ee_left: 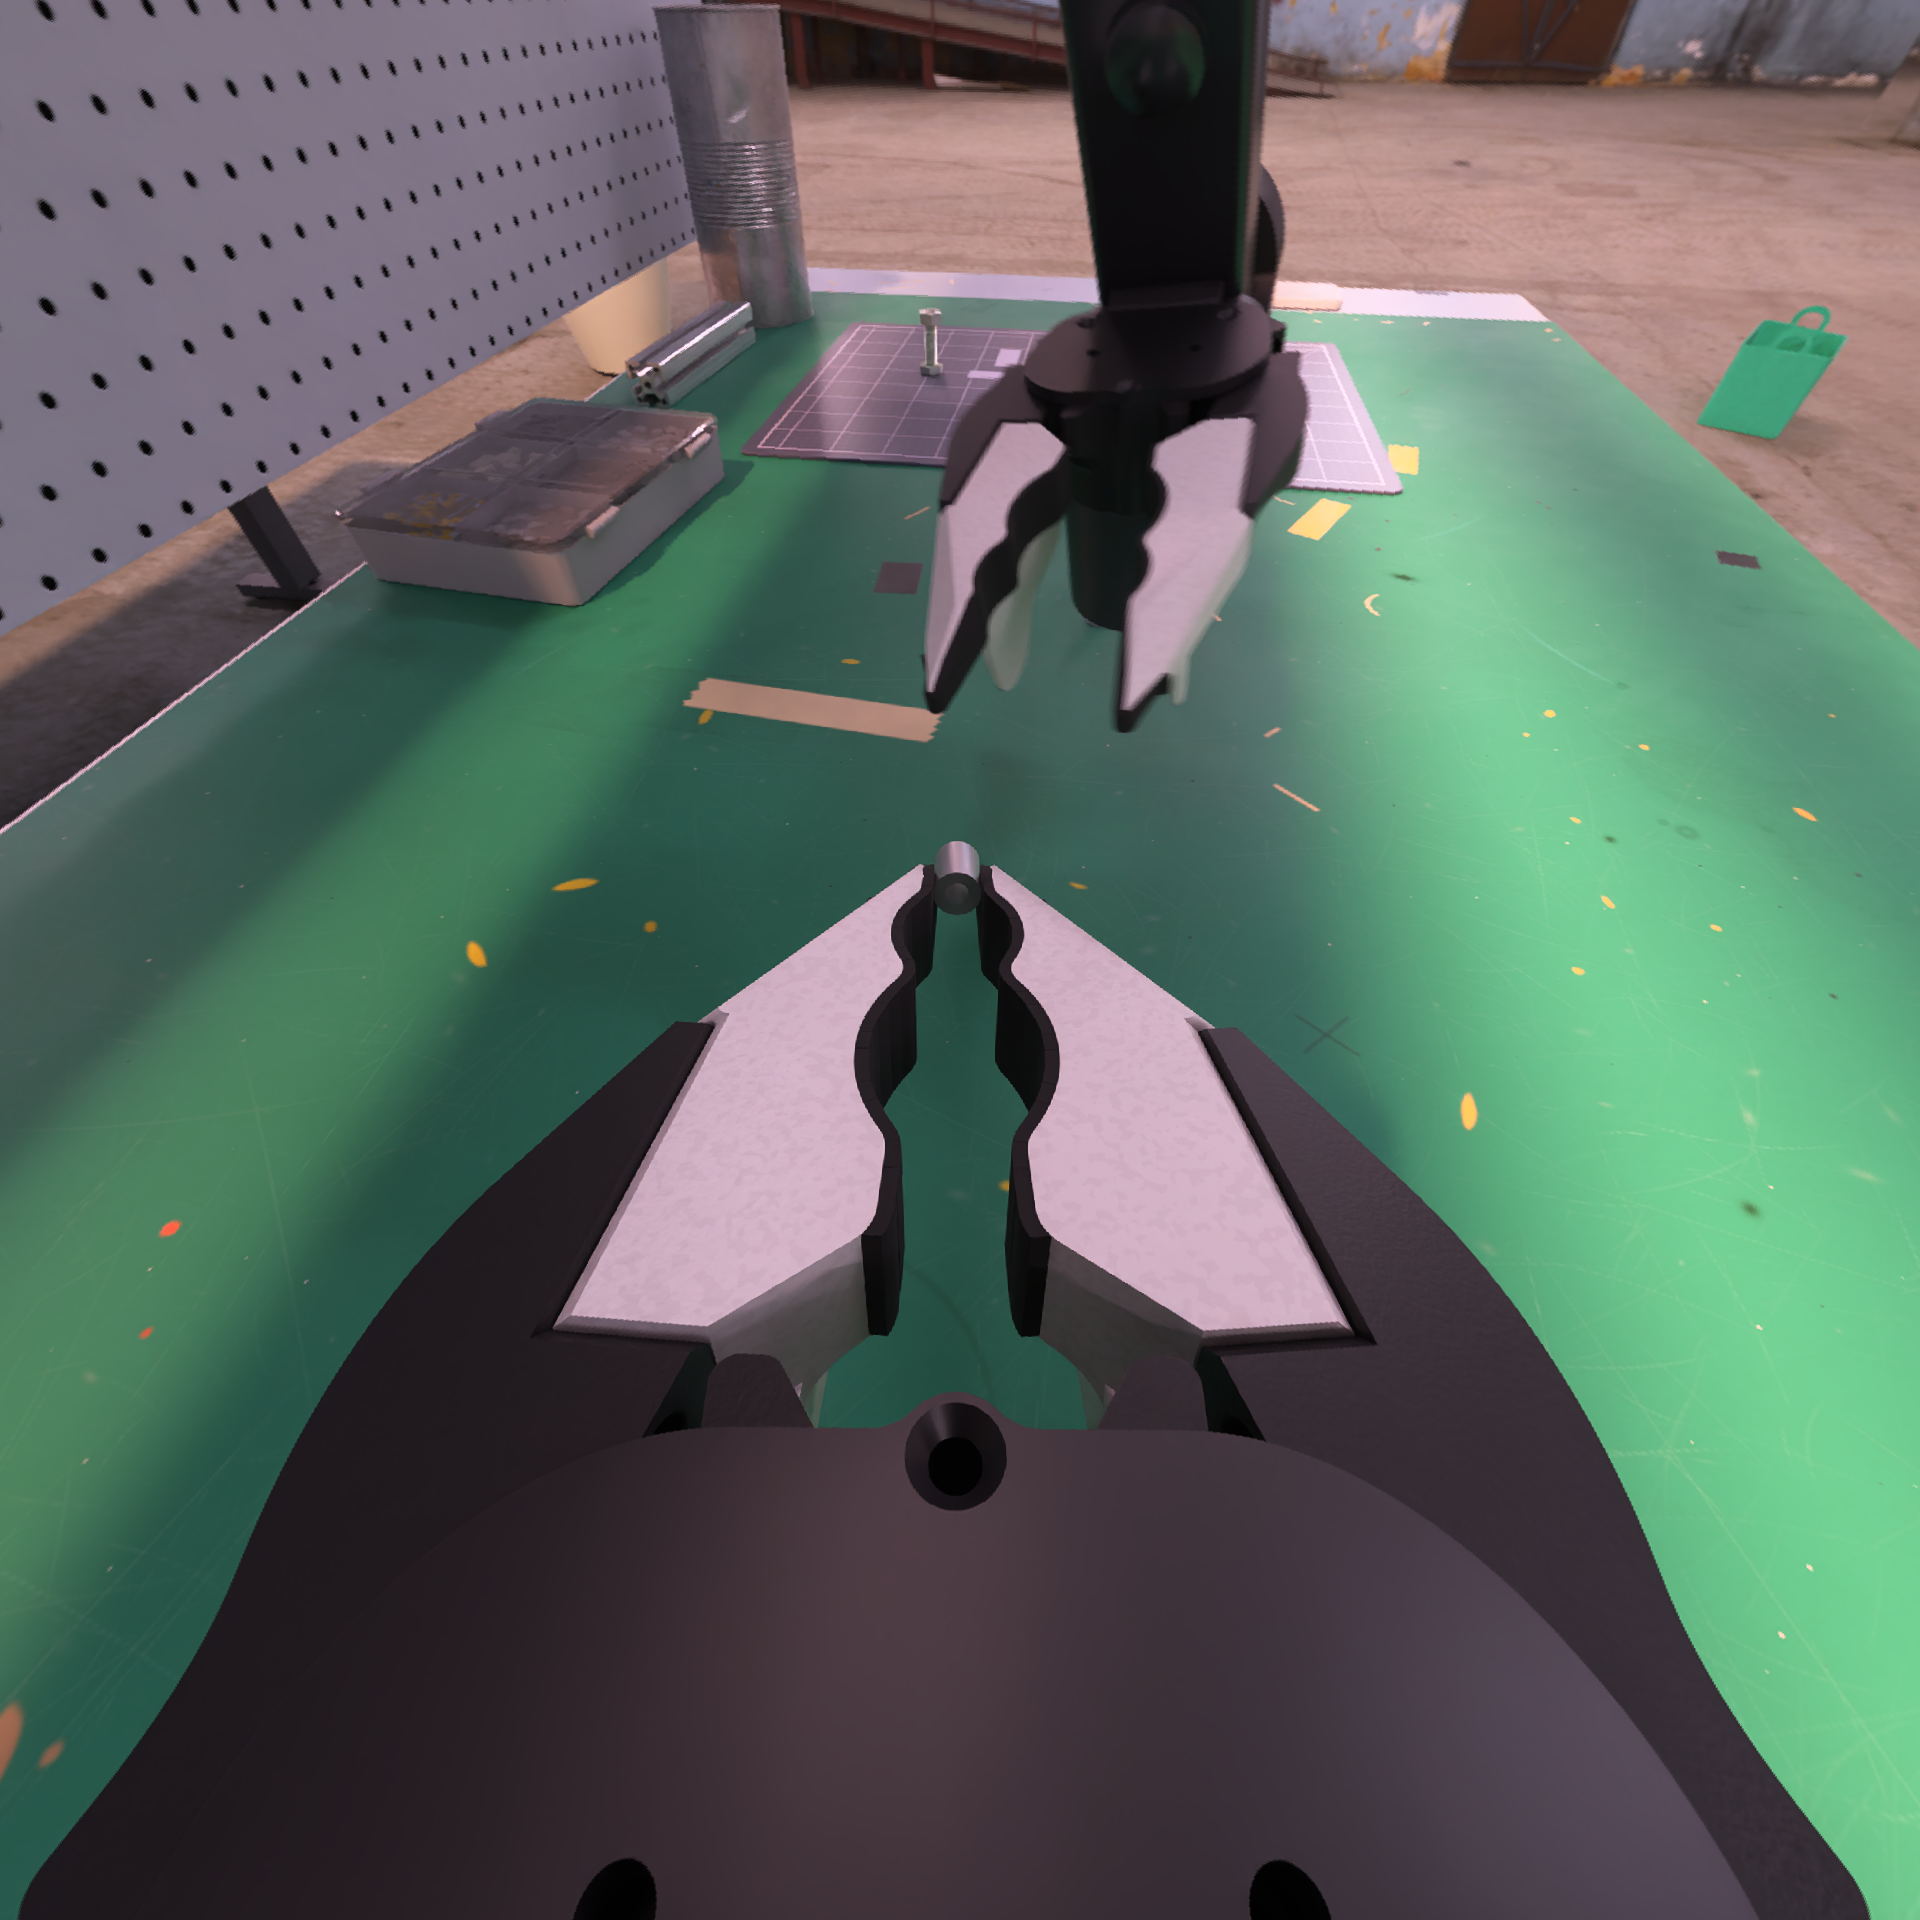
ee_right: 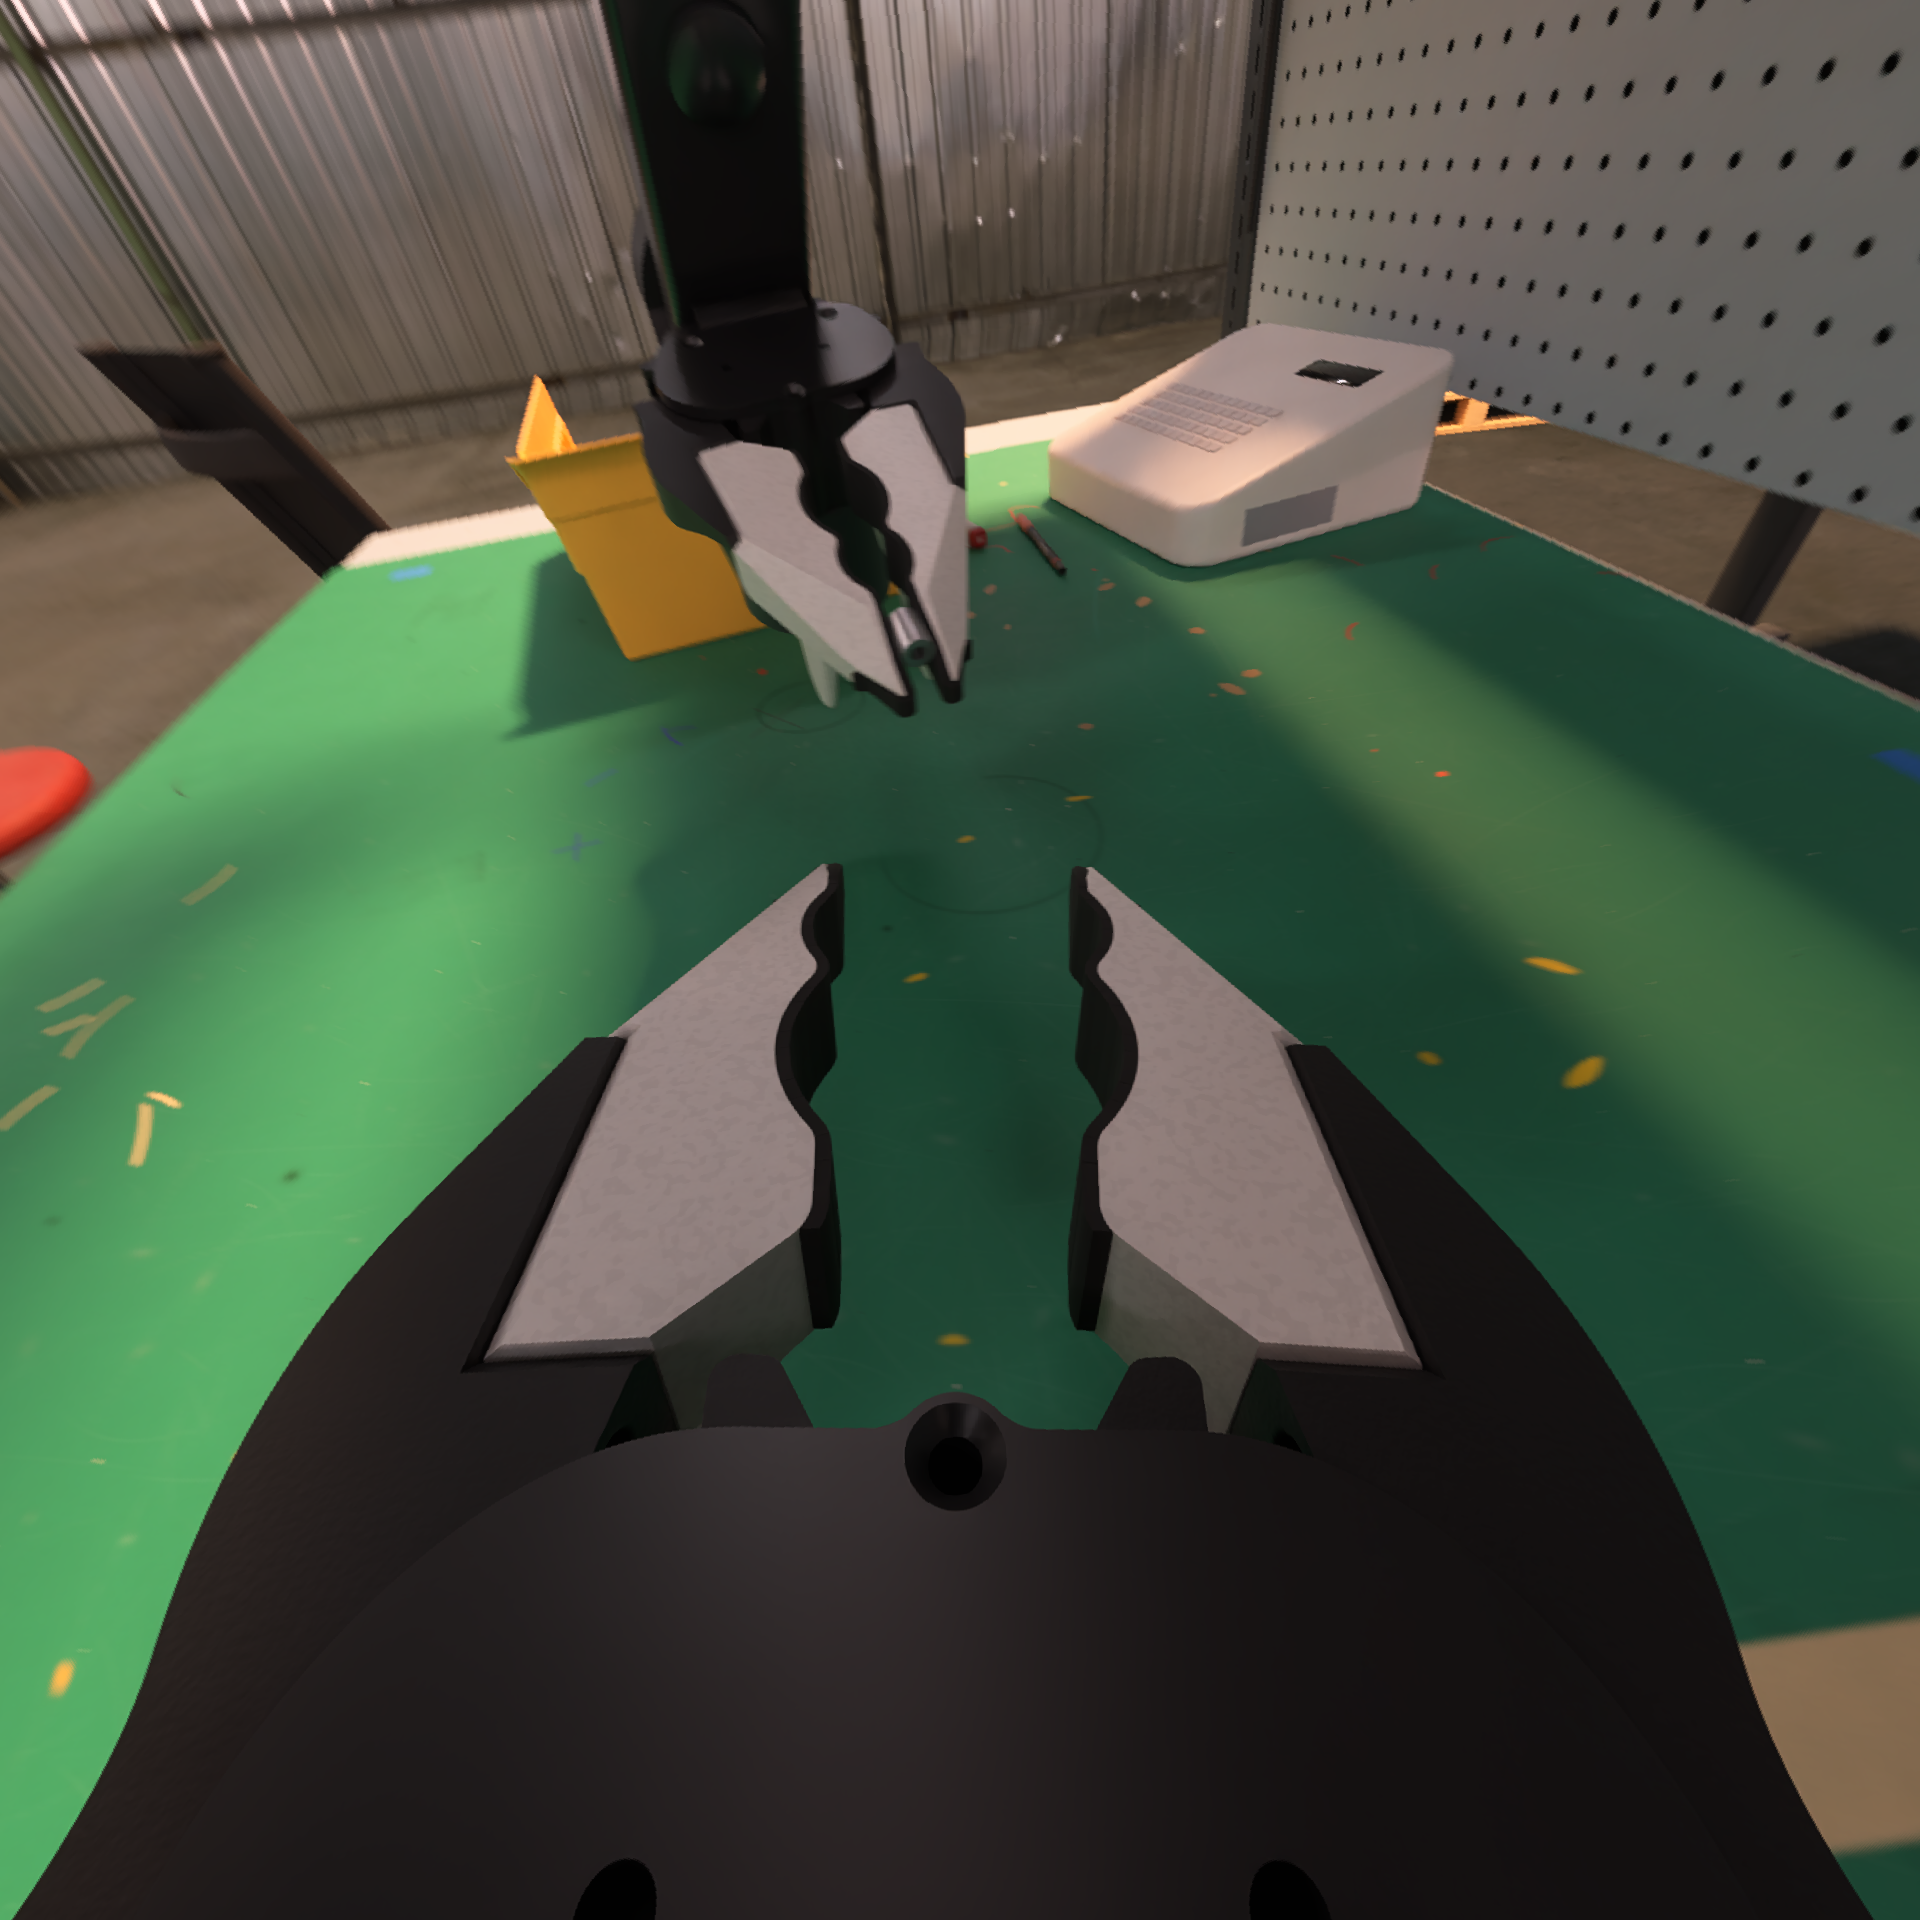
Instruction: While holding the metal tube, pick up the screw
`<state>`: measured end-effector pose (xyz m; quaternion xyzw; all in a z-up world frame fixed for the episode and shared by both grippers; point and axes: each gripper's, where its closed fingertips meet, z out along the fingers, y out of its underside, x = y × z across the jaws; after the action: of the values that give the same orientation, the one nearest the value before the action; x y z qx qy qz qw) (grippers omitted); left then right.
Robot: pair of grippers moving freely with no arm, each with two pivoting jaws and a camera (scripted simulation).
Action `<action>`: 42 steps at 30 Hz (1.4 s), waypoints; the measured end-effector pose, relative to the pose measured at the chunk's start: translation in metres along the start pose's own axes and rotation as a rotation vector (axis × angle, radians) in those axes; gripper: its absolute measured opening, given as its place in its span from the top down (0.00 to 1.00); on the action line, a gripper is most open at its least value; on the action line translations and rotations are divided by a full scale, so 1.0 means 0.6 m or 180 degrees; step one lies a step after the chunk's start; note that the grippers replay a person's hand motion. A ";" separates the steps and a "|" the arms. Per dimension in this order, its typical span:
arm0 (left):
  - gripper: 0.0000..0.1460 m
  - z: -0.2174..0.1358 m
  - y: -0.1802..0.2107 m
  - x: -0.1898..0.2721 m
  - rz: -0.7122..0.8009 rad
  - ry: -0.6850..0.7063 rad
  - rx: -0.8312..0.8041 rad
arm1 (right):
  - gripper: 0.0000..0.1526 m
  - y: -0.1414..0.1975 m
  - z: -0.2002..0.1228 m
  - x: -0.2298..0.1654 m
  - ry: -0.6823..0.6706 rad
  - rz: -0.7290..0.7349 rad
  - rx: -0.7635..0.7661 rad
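Note:
My left gripper [ee_left: 956, 883] is shut on a small grey metal tube [ee_left: 956, 881], pinched at its fingertips above the green mat. The tube also shows in the right wrist view [ee_right: 907, 629], between the left gripper's tips [ee_right: 928, 698]. The screw [ee_left: 931, 341], a silver bolt, stands upright on a dark gridded mat [ee_left: 862, 405] at the far end of the table. My right gripper [ee_right: 956, 883] is open and empty, hovering over the green mat. In the left wrist view it [ee_left: 1034, 717] hangs in front of the gridded mat, right of the screw and nearer.
Left wrist view: a clear-lidded parts box [ee_left: 540, 499], an aluminium bar [ee_left: 691, 353], a large metal cylinder [ee_left: 738, 156], a white cup [ee_left: 623, 322], a pegboard [ee_left: 260, 260], tape [ee_left: 810, 709]. Right wrist view: a yellow bin [ee_right: 623, 540], a white slanted device [ee_right: 1247, 447], a red pen [ee_right: 1039, 542].

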<state>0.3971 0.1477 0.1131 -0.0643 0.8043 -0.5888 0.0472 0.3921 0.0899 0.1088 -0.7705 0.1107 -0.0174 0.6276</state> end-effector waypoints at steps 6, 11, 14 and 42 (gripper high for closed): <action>0.95 0.002 -0.001 0.010 -0.0026 0.0164 -0.0015 | 0.83 0.000 0.021 0.015 0.0060 -0.0633 -0.0355; 0.95 -0.002 0.001 0.013 -0.0221 0.0369 0.0038 | 0.87 -0.006 0.034 0.000 -0.0028 -0.0999 -0.0270; 0.95 -0.005 0.002 0.014 -0.0392 0.0551 0.0071 | 0.90 -0.011 0.037 -0.008 -0.0104 -0.1050 -0.0185; 0.95 -0.012 0.003 -0.009 -0.1325 0.1110 0.0213 | 0.73 0.166 -0.414 0.053 0.2673 0.0629 -0.1710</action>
<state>0.4014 0.1560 0.1135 -0.1243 0.7498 -0.6143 -0.2120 0.3673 -0.1743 0.0612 -0.8171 0.4264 -0.2370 0.3073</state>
